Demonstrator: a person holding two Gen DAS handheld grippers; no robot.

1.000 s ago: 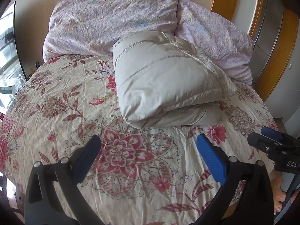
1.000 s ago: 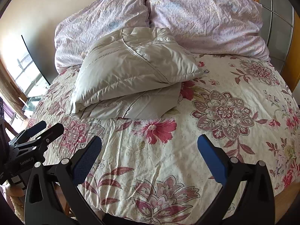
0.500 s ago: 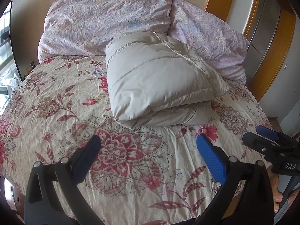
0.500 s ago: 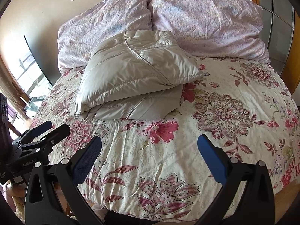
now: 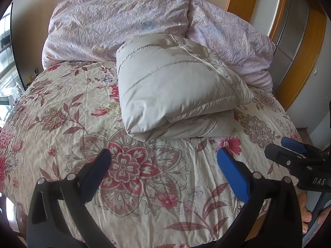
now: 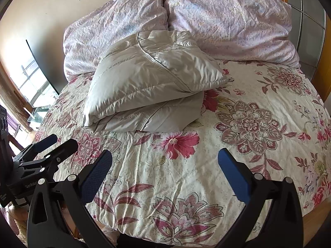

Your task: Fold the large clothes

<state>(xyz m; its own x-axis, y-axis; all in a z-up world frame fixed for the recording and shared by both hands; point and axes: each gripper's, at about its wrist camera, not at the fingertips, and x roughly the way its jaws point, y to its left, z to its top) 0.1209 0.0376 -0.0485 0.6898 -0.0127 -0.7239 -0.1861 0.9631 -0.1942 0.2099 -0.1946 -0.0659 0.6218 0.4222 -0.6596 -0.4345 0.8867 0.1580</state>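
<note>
Pale grey jacket (image 5: 175, 91); floral cream-red bedspread (image 5: 62, 113).

jacket (image 6: 149, 78): quilted cloth, satin sheen | bedspread (image 5: 62, 111): matt, creased floral cotton | pillows (image 6: 227, 16): crinkled matt cloth | my left gripper (image 5: 165, 165): matt black plastic, blue textured pads (image 5: 232, 175)

light: bright daylight from window (image 6: 31, 86) at left | glare: sheen on jacket (image 6: 149, 76) | shadows: soft | focus: sharp | edges: strong fisheye bend, black vignette corners
</note>
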